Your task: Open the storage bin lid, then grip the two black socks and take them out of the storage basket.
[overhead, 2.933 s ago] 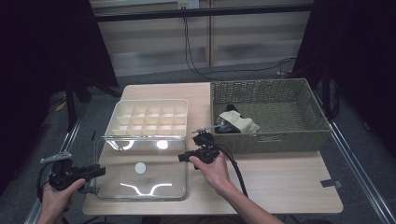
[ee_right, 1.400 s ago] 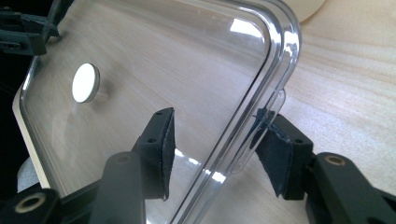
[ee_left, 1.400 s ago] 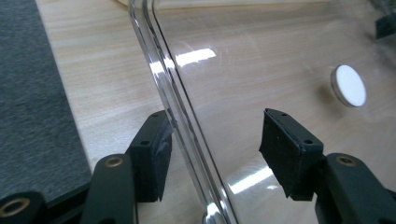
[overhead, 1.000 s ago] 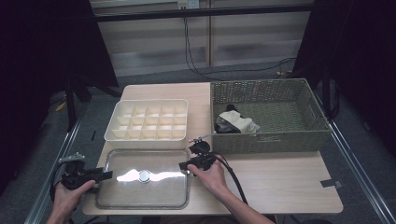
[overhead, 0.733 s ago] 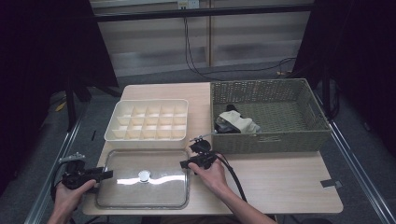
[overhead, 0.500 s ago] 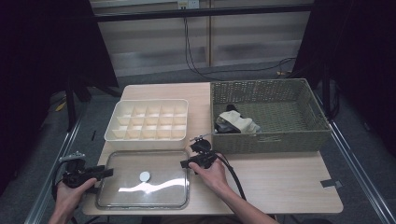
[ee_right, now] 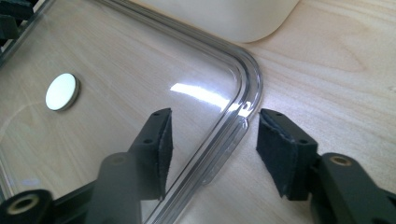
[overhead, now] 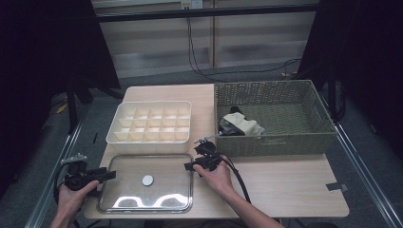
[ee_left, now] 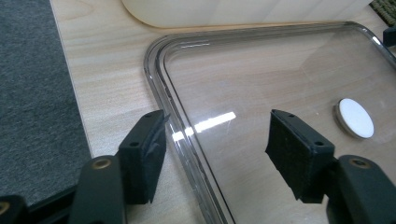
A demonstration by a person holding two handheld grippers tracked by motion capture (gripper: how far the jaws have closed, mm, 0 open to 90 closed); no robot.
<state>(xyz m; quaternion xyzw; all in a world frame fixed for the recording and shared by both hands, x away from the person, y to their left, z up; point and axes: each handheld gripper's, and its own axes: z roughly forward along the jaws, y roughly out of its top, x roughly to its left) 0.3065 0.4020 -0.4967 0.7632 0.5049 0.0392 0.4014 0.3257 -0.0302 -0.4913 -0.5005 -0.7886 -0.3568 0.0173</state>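
A clear plastic lid [overhead: 128, 173] with a small white disc at its middle lies flat on the table, just in front of the white compartment box [overhead: 151, 121]. My left gripper [overhead: 108, 175] sits at the lid's left edge. In the left gripper view its jaws [ee_left: 217, 154] have just been opening, and they straddle the lid's rim [ee_left: 161, 88] without touching it. My right gripper [overhead: 190, 165] is at the lid's right edge. Its jaws [ee_right: 212, 149] have also just been opening, and the rim [ee_right: 243, 98] runs between them with the pads apart from it.
A woven green basket [overhead: 285, 142] stands at the right back with a bundle of cloth [overhead: 240, 124] inside. A piece of dark tape [overhead: 335, 186] lies near the table's right edge. Bare wood stretches to the right of the lid.
The lid, held tilted up earlier, has come down and now rests flat on the table. Both grippers' jaws stand wider at its edges.
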